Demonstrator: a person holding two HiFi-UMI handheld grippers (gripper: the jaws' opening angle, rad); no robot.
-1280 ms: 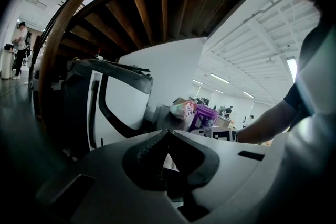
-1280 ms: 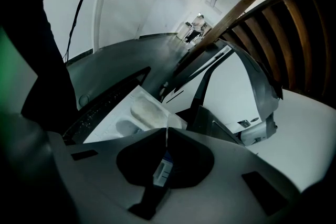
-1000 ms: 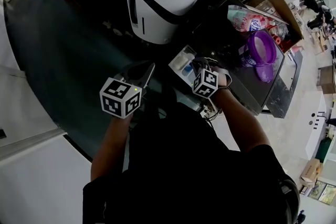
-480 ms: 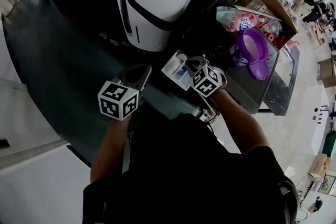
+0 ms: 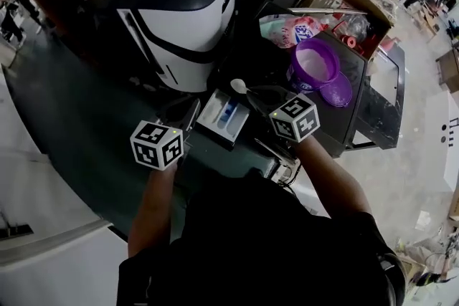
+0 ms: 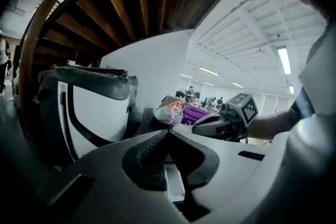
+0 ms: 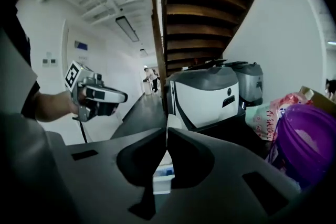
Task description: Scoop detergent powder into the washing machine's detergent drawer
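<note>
The white detergent drawer (image 5: 224, 115) with a blue compartment stands pulled out of the dark machine front. My right gripper (image 5: 257, 91) is shut on the handle of a small white spoon (image 5: 238, 85), whose bowl hovers by the drawer's far right corner. In the right gripper view the jaws meet at the right gripper (image 7: 166, 131) above the drawer (image 7: 163, 176). To the right stands an open purple tub (image 5: 313, 64) of white powder. My left gripper (image 5: 188, 115) hangs at the drawer's left side, shut and holding nothing; its tips meet at the left gripper (image 6: 168, 131).
A large white and dark appliance (image 5: 179, 32) stands behind the drawer. The tub's purple lid (image 5: 337, 91) lies beside it on the dark top. A pink detergent bag (image 5: 287, 29) and an open cardboard box (image 5: 348, 0) sit behind the tub.
The head view has swung, shifting the scene. My right gripper has drawn back to the right from over the drawer, and the spoon's bowl now shows. The left gripper stays beside the drawer.
</note>
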